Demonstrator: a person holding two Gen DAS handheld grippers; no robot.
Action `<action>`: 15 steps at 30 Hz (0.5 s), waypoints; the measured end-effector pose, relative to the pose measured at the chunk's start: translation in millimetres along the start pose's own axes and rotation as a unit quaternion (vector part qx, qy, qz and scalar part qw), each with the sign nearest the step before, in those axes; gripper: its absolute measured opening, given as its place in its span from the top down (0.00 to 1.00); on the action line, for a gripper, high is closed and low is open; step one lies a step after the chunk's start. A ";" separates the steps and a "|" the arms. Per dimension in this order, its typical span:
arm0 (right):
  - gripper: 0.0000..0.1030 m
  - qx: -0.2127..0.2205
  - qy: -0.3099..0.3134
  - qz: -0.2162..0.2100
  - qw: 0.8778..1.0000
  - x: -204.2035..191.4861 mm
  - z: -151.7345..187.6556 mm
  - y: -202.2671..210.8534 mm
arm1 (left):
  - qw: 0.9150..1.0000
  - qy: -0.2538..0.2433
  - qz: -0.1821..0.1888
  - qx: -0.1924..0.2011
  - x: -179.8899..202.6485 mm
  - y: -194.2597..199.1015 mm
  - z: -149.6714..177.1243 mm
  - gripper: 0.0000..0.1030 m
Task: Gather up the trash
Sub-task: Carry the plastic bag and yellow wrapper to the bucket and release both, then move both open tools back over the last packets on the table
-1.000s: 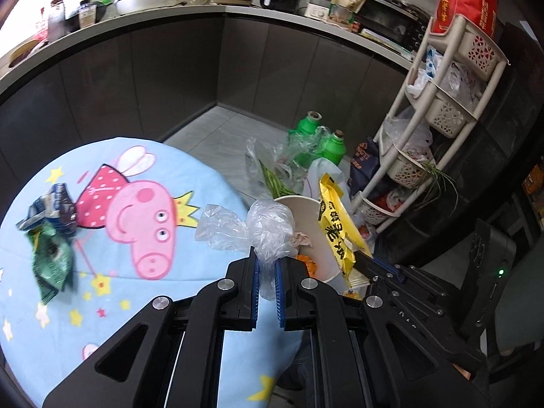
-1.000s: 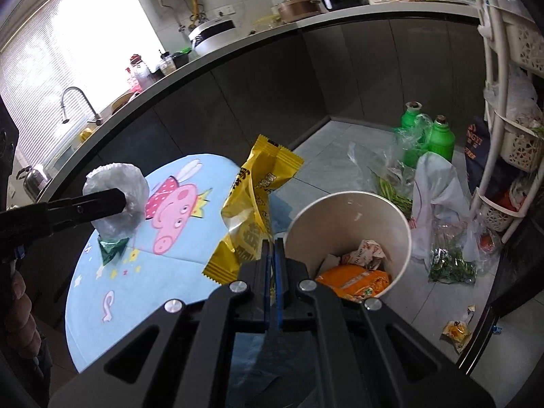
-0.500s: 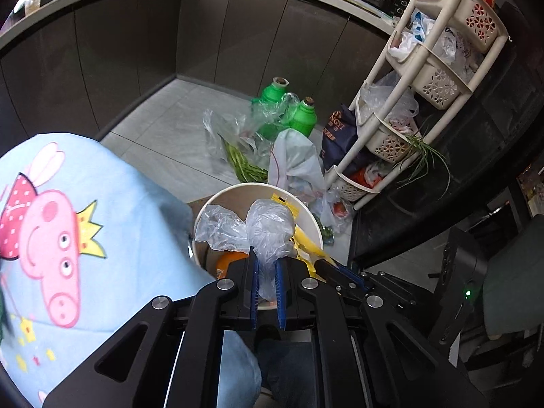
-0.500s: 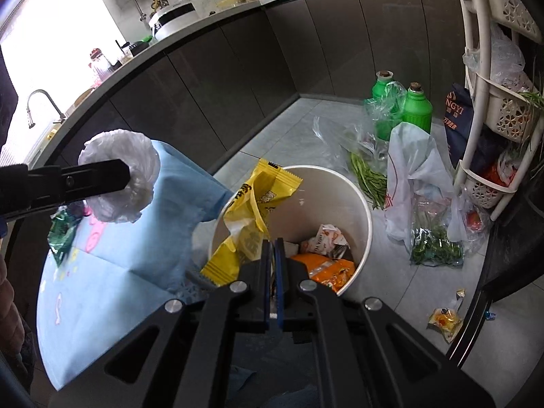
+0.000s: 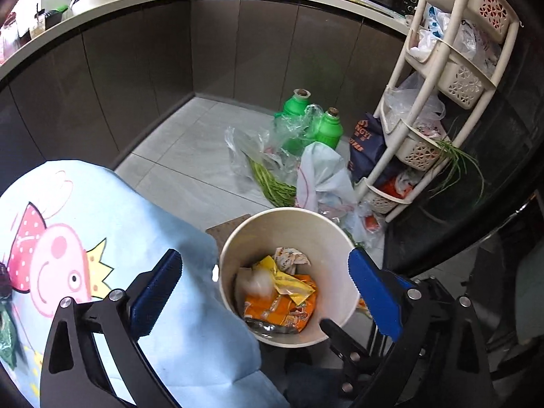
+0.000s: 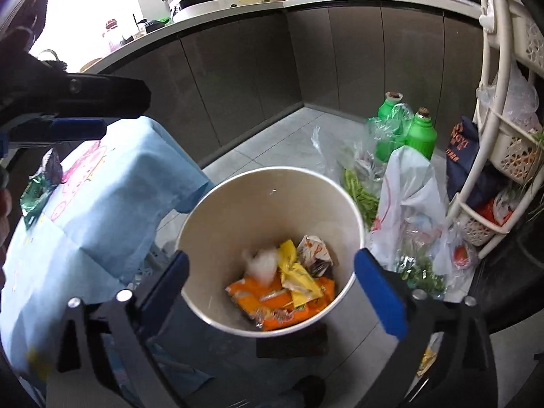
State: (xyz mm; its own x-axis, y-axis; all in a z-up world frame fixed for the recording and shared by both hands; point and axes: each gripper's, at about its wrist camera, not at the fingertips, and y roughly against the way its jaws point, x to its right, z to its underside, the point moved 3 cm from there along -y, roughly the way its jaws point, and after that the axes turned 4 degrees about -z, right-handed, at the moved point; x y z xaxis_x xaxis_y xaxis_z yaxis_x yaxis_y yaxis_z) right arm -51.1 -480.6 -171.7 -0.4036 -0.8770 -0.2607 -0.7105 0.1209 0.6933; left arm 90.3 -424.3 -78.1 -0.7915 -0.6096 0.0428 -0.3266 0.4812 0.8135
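Note:
A cream round bin (image 5: 282, 227) stands on the floor beside the table; it also shows in the right wrist view (image 6: 261, 190). Inside lie a crumpled clear plastic bag (image 5: 255, 282), a yellow snack wrapper (image 5: 289, 282) and orange wrappers (image 5: 278, 309); the right wrist view shows the bag (image 6: 263, 265) and the yellow wrapper (image 6: 299, 278) too. My left gripper (image 5: 265, 289) is open and empty above the bin. My right gripper (image 6: 272, 285) is open and empty above the bin. Green wrappers (image 6: 34, 193) lie on the table.
The table has a light blue Peppa Pig cloth (image 5: 102, 238). Green bottles (image 5: 306, 125), plastic bags and green beans (image 5: 272, 183) lie on the floor behind the bin. A white tiered rack (image 5: 442, 78) stands to the right. Dark cabinets run behind.
Both grippers have opened over the bin. The clear plastic bag and the yellow wrapper have dropped into the bin.

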 end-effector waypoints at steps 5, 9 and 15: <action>0.03 -0.002 0.004 -0.007 1.000 -7.5 0.7 6.2 | 1.000 0.019 -0.001 0.000 -8.4 7.0 3.4 0.08; 0.03 0.006 0.017 -0.011 1.000 -21.5 -7.7 17.2 | 0.999 0.033 -0.005 0.006 -18.8 21.1 5.3 0.08; 0.03 0.028 0.040 -0.027 0.998 -53.7 -28.8 44.2 | 0.997 0.067 -0.012 0.026 -49.2 63.1 11.0 0.08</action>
State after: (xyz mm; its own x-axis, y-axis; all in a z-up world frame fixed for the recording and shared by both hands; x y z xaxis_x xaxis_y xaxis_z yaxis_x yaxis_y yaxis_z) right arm -44.3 -441.6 -107.7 -0.3188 -0.9169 -0.2402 -0.7616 0.0969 0.6407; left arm 102.9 -357.0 -35.2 -0.7081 -0.6984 0.1044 -0.3735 0.4959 0.7840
